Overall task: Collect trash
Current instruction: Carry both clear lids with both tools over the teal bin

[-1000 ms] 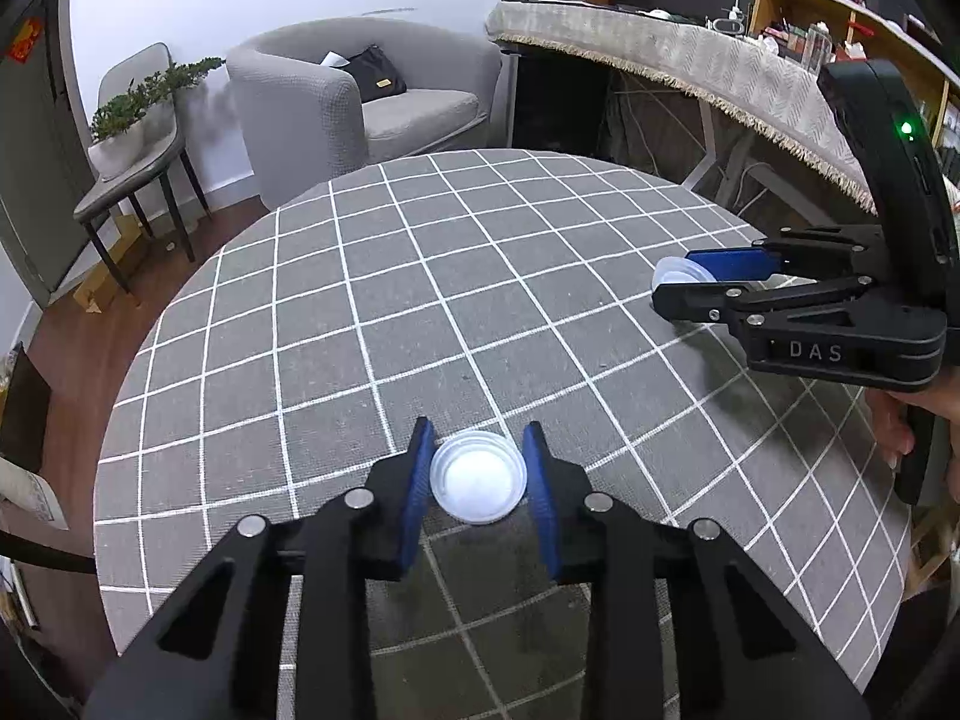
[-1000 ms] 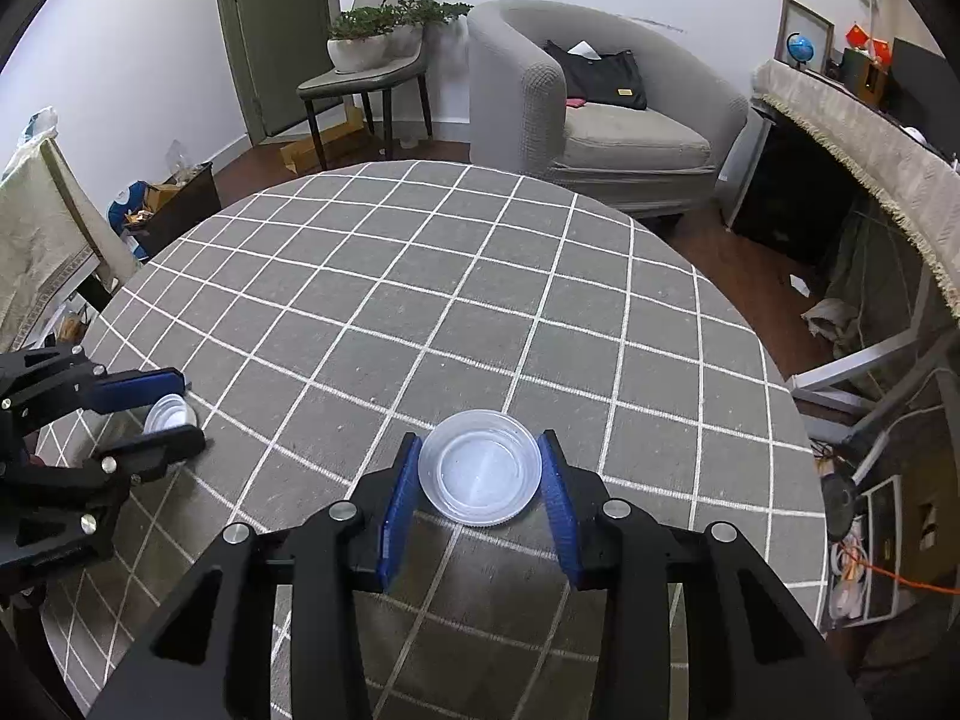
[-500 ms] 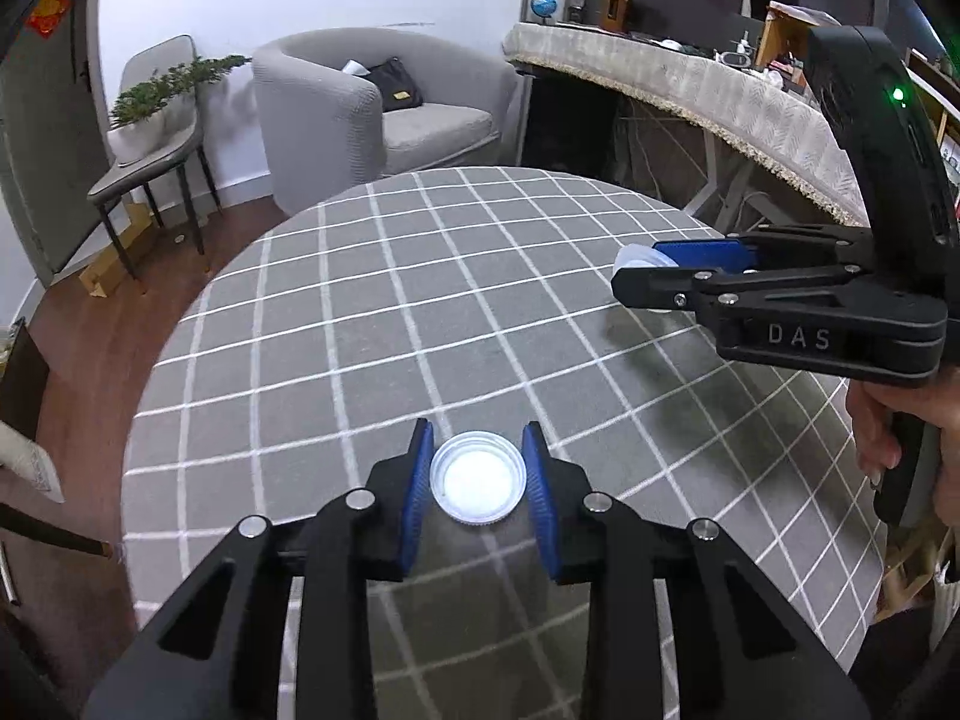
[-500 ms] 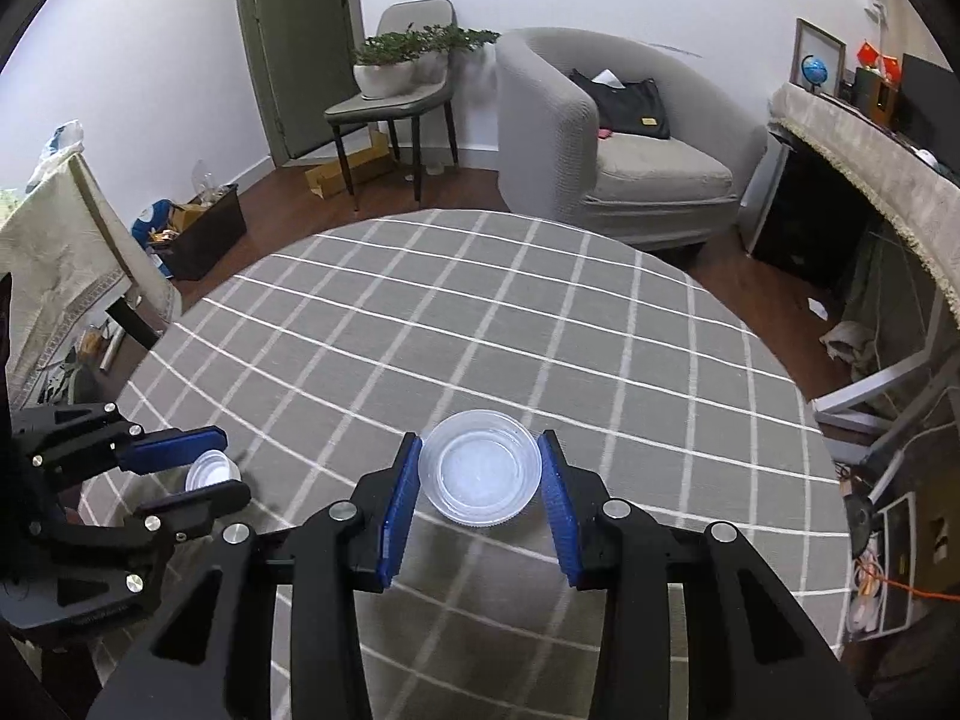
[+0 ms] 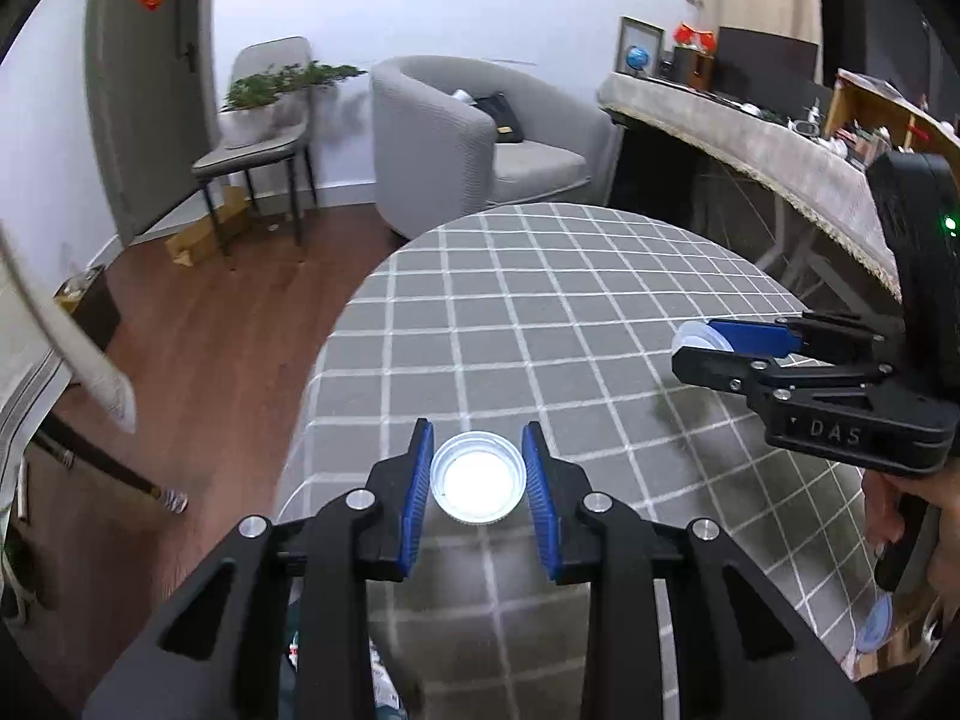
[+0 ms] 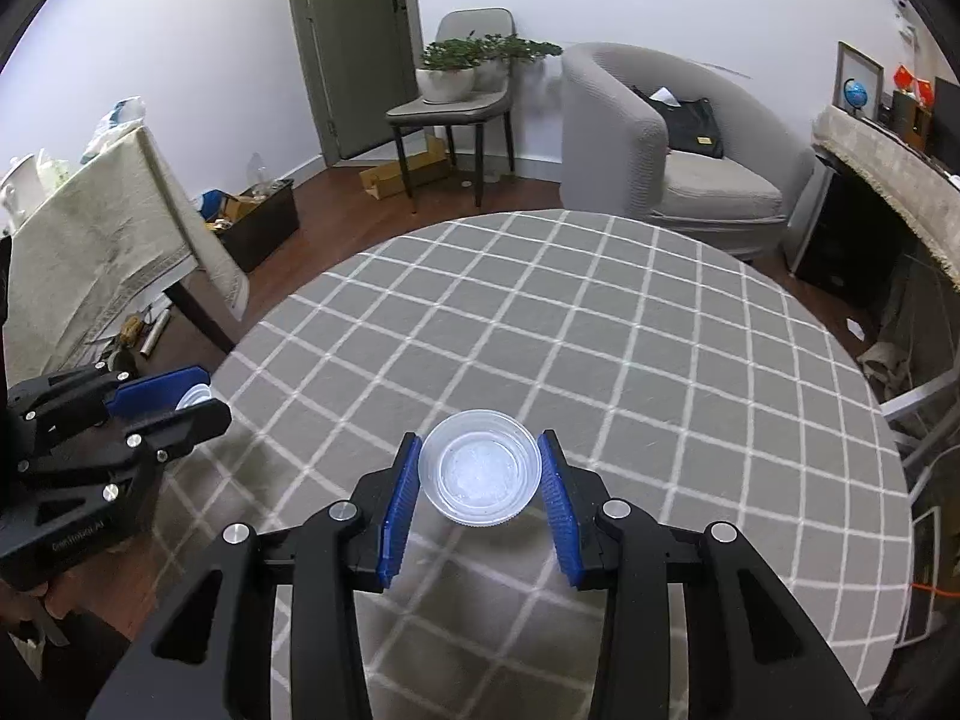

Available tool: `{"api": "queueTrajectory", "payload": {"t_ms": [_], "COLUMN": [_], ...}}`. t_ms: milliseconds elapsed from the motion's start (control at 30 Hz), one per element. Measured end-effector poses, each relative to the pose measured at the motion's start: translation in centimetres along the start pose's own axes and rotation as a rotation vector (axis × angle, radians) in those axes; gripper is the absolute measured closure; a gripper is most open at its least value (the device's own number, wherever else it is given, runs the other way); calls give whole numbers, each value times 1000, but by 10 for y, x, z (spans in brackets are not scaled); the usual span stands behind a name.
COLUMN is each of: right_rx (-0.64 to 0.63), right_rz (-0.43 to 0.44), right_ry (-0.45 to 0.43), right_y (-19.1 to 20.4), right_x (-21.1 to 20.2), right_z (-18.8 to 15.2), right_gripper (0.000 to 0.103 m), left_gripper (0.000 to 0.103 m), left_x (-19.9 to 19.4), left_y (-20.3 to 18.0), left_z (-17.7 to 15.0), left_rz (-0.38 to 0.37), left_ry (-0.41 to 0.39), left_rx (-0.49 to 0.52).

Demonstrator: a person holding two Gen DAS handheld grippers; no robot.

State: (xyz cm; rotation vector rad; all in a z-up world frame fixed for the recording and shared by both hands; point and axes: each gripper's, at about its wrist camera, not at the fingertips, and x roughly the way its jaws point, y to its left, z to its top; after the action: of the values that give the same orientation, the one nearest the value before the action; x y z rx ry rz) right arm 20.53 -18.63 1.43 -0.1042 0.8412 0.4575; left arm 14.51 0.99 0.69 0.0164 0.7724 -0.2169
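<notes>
My left gripper [image 5: 477, 483] is shut on a small clear plastic cup [image 5: 478, 485], held above the left edge of the round table [image 5: 540, 312] with the grey checked cloth. My right gripper [image 6: 480, 483] is shut on a larger clear plastic cup [image 6: 480, 476], held above the table. In the left wrist view the right gripper [image 5: 705, 343] shows at the right with its cup [image 5: 696, 337] between the fingers. In the right wrist view the left gripper [image 6: 180, 399] shows at the left with its cup [image 6: 195, 399].
A grey armchair [image 6: 672, 150] stands beyond the table. A chair with a potted plant [image 6: 462, 75] stands by the door. A cloth-covered side table [image 6: 90, 228] is at the left. A long covered counter [image 5: 750, 150] runs along the right. Bags or clutter lie on the floor below the left gripper [image 5: 384, 678].
Both grippers have lifted and pulled back from the table with their cups still held. The left gripper has swung left, over the table's left edge.
</notes>
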Motion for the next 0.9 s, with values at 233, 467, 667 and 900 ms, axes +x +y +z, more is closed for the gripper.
{"api": "queueTrajectory", "payload": {"t_ms": [233,467,667,900], "right_rx": [-18,-23,-36,-60], "right_rz": [45,77,115,143], "right_ry": [-29,-64,-109,-107], "right_y": [37,66,97,130], "right_x": [-14,-35,-49,-48], "right_z": [-17,-31,-41,-51], "right_gripper": [63,63,63,63], "left_gripper": [71,71,71,71], "left_x": [-23,-54,-68,-71], "left_y": [9,21,42,77], "left_z": [-26,-54,-80,-108], "left_rz": [33,86,107,142], "left_ry": [5,-21,-23,23], "left_rx": [-38,-57,-72,-108]}}
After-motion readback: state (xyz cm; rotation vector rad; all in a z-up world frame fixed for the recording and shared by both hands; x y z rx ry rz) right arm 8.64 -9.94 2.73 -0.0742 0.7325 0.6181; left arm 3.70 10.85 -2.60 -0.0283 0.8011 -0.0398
